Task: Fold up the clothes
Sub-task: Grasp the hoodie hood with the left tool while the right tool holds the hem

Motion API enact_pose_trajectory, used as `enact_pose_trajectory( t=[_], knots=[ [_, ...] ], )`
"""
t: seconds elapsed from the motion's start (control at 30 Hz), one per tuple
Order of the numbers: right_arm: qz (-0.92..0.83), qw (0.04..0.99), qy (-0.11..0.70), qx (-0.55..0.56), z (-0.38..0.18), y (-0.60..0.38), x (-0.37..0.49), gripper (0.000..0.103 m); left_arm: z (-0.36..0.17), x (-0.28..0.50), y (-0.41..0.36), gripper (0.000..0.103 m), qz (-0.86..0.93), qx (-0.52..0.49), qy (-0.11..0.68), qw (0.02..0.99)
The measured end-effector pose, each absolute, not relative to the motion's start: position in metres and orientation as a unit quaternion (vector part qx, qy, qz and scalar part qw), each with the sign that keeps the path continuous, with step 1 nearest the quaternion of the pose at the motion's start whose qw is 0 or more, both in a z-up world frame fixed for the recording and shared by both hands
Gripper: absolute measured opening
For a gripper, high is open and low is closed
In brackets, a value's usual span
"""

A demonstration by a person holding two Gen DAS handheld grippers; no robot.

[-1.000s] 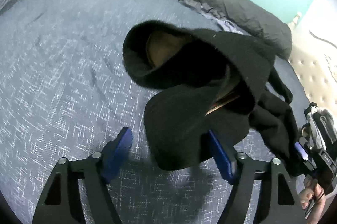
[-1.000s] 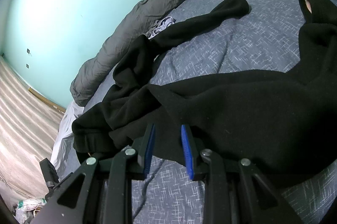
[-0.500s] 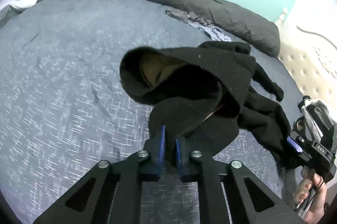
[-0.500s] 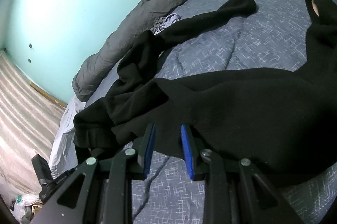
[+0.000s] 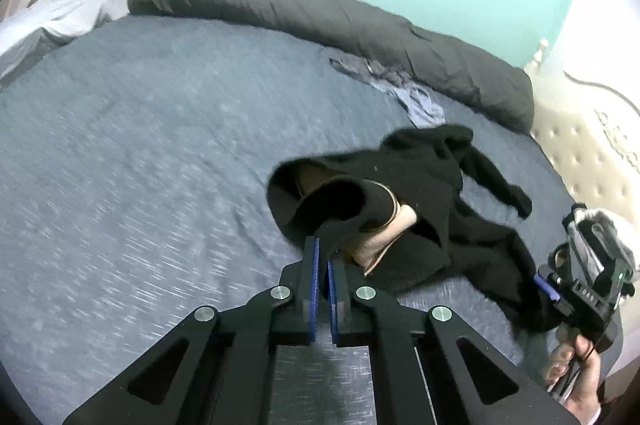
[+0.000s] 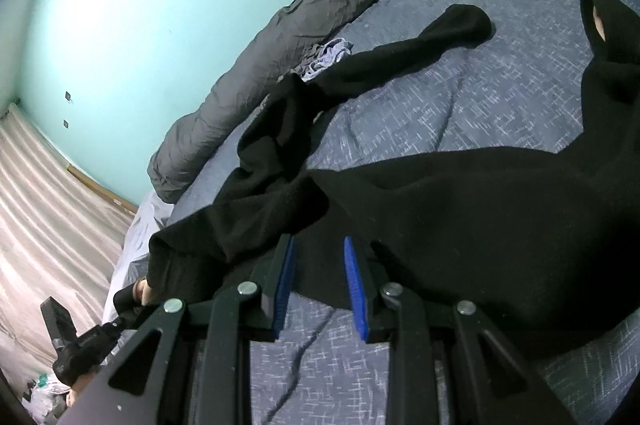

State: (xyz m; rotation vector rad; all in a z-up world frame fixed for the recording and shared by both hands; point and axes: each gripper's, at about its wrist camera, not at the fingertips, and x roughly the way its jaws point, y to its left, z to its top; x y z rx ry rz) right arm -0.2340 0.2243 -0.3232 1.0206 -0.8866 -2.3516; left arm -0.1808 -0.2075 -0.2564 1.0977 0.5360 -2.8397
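Observation:
A black hoodie (image 5: 420,177) with a tan lining lies crumpled on the blue-grey bedspread (image 5: 160,145). My left gripper (image 5: 323,250) is shut on a fold of its edge and holds that part raised off the bed. In the right wrist view the hoodie (image 6: 480,217) spreads across the bed, one sleeve (image 6: 452,29) stretched toward the far side. My right gripper (image 6: 320,257) is shut on the near hem, with black fabric bunched between its blue pads. In the left wrist view the right gripper (image 5: 548,289) sits at the garment's right corner, with a hand below it.
A rolled dark grey duvet (image 5: 320,21) runs along the far side of the bed under a teal wall. A small pale blue cloth (image 5: 416,101) lies next to it. A cream padded headboard (image 5: 592,161) stands at the right. White sheeting (image 5: 60,13) shows at the far left.
My left jaws closed from wide open onto the hoodie's edge, then rose and drew back, lifting the fabric. The right gripper stayed in place with its grip unchanged.

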Motion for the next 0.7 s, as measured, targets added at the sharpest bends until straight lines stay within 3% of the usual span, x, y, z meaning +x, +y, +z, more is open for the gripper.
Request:
enact_pose_trajectory(
  t=[0.2,0.43,0.57,0.7],
  knots=[
    [-0.843,0.219,-0.327,0.366,-0.320,0.226,-0.234,0.025,-0.237,-0.161,-0.259,0.003,-0.912,0.355,0.195,0.064],
    [-0.839,0.225,-0.333,0.368,-0.318,0.227,-0.235,0.025,-0.300,-0.140,-0.308,0.004,-0.855,0.414,0.301,0.085],
    [-0.837,0.226,-0.334,0.371,-0.318,0.227,-0.236,0.025,-0.321,-0.142,-0.291,0.005,-0.849,0.450,0.261,0.089],
    [-0.835,0.224,-0.336,0.373,-0.319,0.228,-0.236,0.025,-0.304,-0.135,-0.294,0.010,-0.856,0.428,0.269,0.109]
  ],
)
